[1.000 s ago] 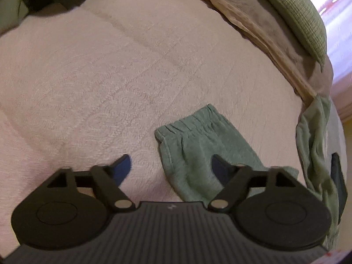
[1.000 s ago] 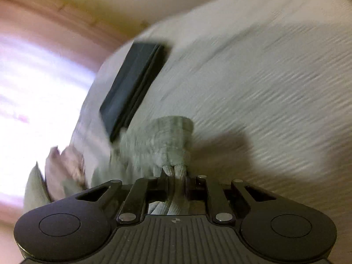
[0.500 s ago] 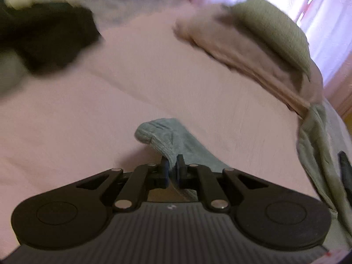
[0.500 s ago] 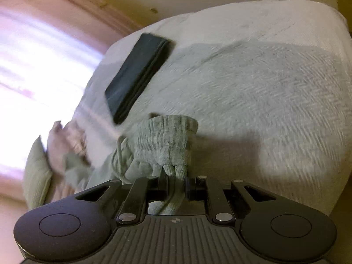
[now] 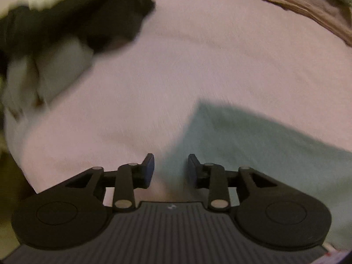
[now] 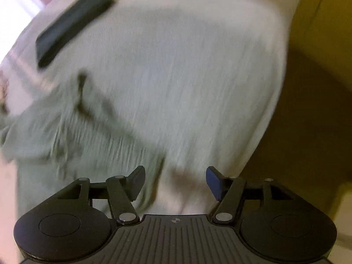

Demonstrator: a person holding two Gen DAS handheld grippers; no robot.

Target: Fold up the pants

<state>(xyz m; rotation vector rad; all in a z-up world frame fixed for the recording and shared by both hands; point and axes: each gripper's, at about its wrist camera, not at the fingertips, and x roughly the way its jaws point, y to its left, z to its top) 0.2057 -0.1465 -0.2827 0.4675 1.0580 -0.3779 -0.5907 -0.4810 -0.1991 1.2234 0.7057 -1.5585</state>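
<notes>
I see no containers. One pair of sage-green knit pants [image 5: 253, 140] lies flat on the pale quilted bed [image 5: 176, 66]. My left tongs [image 5: 170, 168] have just been opening, narrow gap, nothing gripped. My right tongs [image 6: 176, 181] have just been opening, wide and empty. One flat dark rectangular object [image 6: 70, 26], possibly a case, is blurred.

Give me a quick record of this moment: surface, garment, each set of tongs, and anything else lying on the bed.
surface: bed cover
garment: green pants, lying on the cover
left tongs: just been opening, nothing between them
right tongs: just been opening, wide, nothing gripped
other: flat dark item near the bed's edge; dark clothing; tan cloth
</notes>
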